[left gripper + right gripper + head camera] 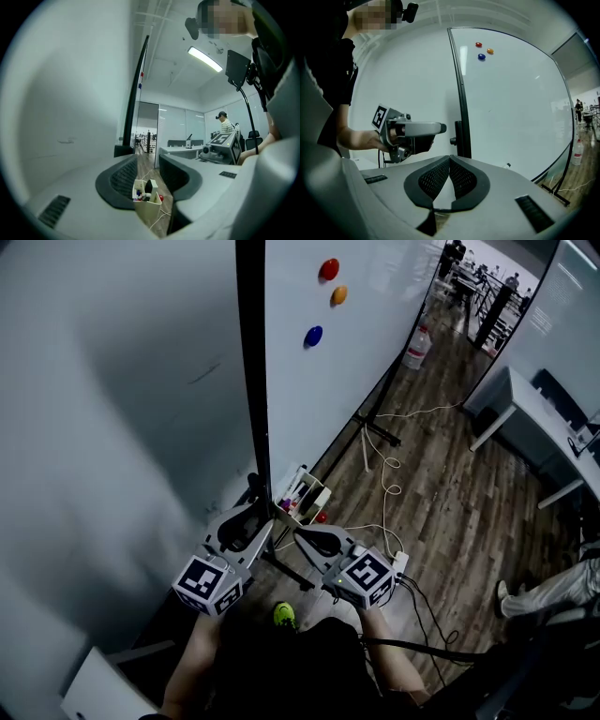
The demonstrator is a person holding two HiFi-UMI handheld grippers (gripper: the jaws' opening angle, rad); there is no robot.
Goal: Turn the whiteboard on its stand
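Two grippers hover low in front of the whiteboard (375, 362). It stands upright on its stand (380, 434) and is seen nearly edge-on, with its black side rail (251, 381) running vertically straight ahead between the grippers. The left gripper (147, 161) has its jaws partly apart with nothing between them; only a small marker box (146, 199), low by the stand, shows through the gap. The right gripper (450, 160) has its jaws closed together on nothing. In the right gripper view, the left gripper's tips sit just beside the rail on its left, apart from it. The left therefore looks the nearer one to grab or push that vertical edge.
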